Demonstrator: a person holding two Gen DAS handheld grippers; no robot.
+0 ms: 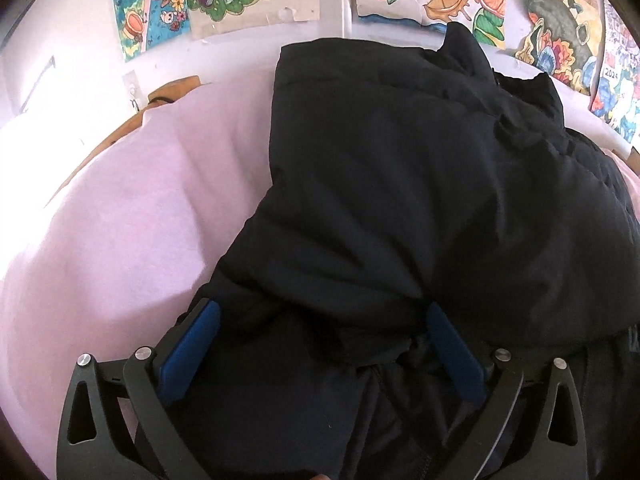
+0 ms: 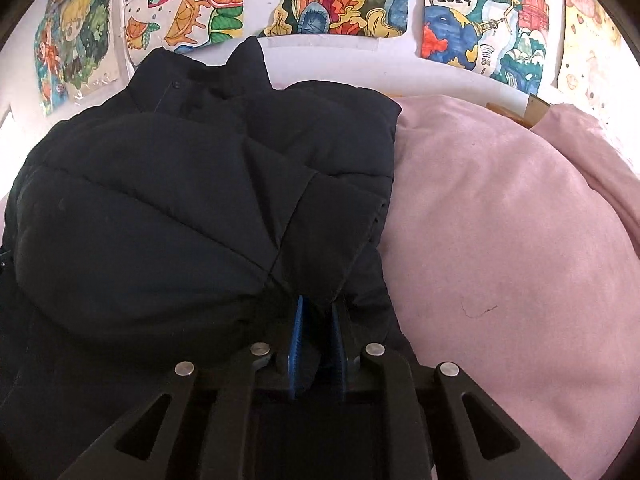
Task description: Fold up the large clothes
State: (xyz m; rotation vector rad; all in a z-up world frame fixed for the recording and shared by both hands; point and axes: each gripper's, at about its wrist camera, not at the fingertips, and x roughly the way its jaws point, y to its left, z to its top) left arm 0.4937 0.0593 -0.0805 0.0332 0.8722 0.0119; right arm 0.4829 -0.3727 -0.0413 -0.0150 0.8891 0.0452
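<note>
Black puffer jacket (image 1: 420, 200) lies collar toward the wall; left gripper (image 1: 320, 320) jaws spread, right gripper (image 2: 318, 312) pinching its fold, both angled down.

Close wrist views (shared jacket (image 1: 400, 200))

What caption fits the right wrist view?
Right hand-held gripper pinching a black puffer jacket on pink bedding.

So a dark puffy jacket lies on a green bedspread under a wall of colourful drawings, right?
Not quite: the bedspread is pink, not green, as the right wrist view shows plainly. The rest holds: the dark puffy jacket lies on it, and colourful drawings hang on the wall behind.
</note>
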